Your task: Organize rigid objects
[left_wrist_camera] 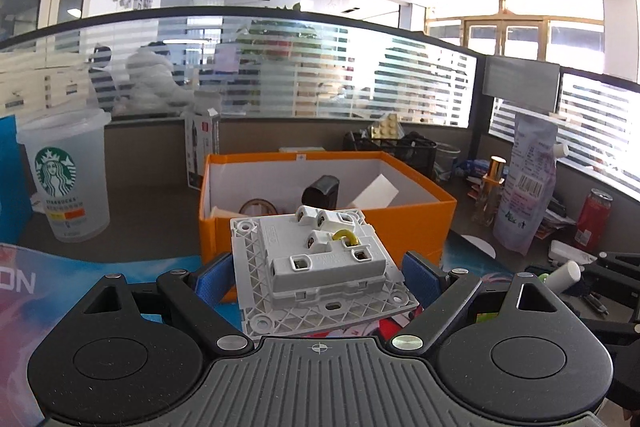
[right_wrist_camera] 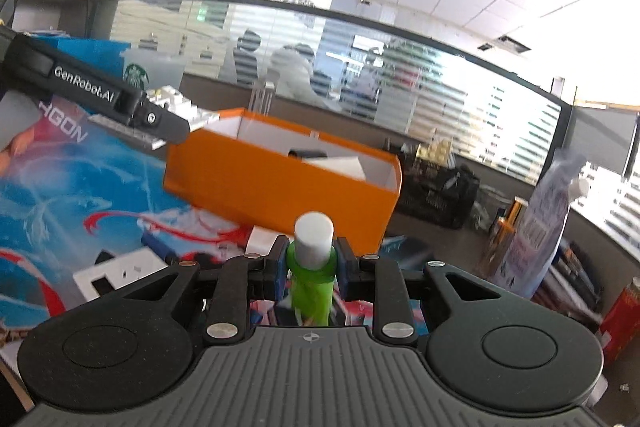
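While the left wrist view looks over a cluttered desk, the left gripper (left_wrist_camera: pixel 320 277) stands wide, its blue pads (left_wrist_camera: pixel 210 281) pressed on the two side edges of a white socket (left_wrist_camera: pixel 316 263), which it holds back side up and tilted, clear of the desk. A small yellow wire loop sits among the socket's terminals. Just beyond it is an orange box (left_wrist_camera: pixel 404 223), open-topped, with a tape roll (left_wrist_camera: pixel 258 207), a black block (left_wrist_camera: pixel 322 191) and a white card (left_wrist_camera: pixel 376 191) inside. A Starbucks cup (left_wrist_camera: pixel 66 179) stands to the left, near a blue mat (left_wrist_camera: pixel 100 267). To the right are a pouch (left_wrist_camera: pixel 528 187), a gold-capped bottle (left_wrist_camera: pixel 493 187) and a red can (left_wrist_camera: pixel 594 219). At the right edge the other gripper's white-capped stick pokes in.

From the right wrist view, the right gripper (right_wrist_camera: pixel 312 261) is nearly closed, clamped on a green stick (right_wrist_camera: pixel 312 279) with a white cap (right_wrist_camera: pixel 314 235), pointing forward, lifted above the mat (right_wrist_camera: pixel 80 187). The box (right_wrist_camera: pixel 280 183) lies ahead, well apart. At upper left the left gripper (right_wrist_camera: pixel 160 119) carries the socket (right_wrist_camera: pixel 188 107) near the box's left end. A white plate (right_wrist_camera: pixel 116 277) lies on the mat at lower left. The pouch (right_wrist_camera: pixel 548 223) and can (right_wrist_camera: pixel 624 311) stand right.
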Available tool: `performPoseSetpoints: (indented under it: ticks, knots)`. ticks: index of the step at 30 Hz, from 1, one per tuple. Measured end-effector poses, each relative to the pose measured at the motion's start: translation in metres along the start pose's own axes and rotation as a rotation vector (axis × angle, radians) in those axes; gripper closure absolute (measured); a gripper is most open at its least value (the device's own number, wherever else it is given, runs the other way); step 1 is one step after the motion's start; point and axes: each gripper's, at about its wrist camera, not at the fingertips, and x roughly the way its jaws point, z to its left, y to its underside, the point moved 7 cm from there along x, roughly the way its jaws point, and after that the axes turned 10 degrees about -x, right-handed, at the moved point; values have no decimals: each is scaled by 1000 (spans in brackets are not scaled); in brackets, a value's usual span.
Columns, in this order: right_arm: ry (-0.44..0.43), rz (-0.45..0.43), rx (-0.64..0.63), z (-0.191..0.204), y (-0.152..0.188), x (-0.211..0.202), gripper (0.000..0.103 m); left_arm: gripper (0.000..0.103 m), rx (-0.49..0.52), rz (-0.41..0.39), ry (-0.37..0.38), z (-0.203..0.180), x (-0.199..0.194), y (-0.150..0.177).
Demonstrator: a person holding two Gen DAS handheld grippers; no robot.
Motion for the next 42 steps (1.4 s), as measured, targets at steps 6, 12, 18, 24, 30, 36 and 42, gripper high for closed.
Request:
performPoseSetpoints:
  ticks: [6, 12, 18, 24, 30, 36, 42]
  knots:
    - [-1, -33, -18, -5, -15, 2, 82, 13, 8, -14, -15, 0, -1, -9]
    - [11, -71, -37, -10, -32, 0, 82, 13, 22, -37, -15, -4, -5, -20]
    - [31, -106, -55, -19, -48, -2, 82, 13, 32, -60, -10, -7, -6, -33]
    - [53, -137, -77, -27, -65, -4, 82, 13, 40, -83, -7, -9, -9, -44]
    - [79, -164, -87, -37, -78, -5, 82, 13, 40, -110, -6, -8, -11, -57]
    - [100, -183, -94, -46, -90, -5, 82, 13, 36, -140, -10, -4, -12, -73]
    - [108, -205, -79, -53, -100, 3, 82, 12, 32, -157, -5, -2, -4, -87]
